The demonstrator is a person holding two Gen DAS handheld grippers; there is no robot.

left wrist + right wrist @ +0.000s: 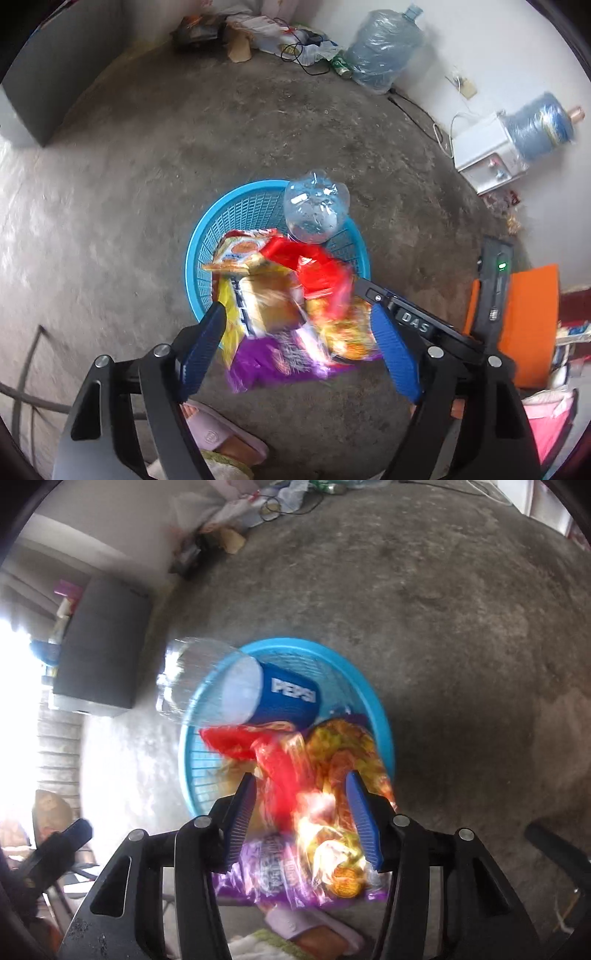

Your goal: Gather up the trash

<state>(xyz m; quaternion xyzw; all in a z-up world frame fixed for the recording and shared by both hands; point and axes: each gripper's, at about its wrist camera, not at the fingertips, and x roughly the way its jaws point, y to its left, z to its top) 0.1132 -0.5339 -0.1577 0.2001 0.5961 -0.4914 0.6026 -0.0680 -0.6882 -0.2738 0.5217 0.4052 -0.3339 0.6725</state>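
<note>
Rough grey concrete floor [229, 122], stained and patchy. Blue mesh basket [195, 258] sits on it straight ahead of both grippers, heaped with snack wrappers [273, 295] spilling over the near rim; clear Pepsi bottle [236, 686] lies tilted on top at the far side. Left gripper [295, 328] jaws wide, wrappers between the fingers, contact unclear from blur. Right gripper [301, 805] likewise wide over the pile. Beyond: white wall [480, 44], two big water jugs [384, 48], a dispenser [487, 151], corner clutter [243, 33]. Dark cabinet [103, 646] left of the basket.
</note>
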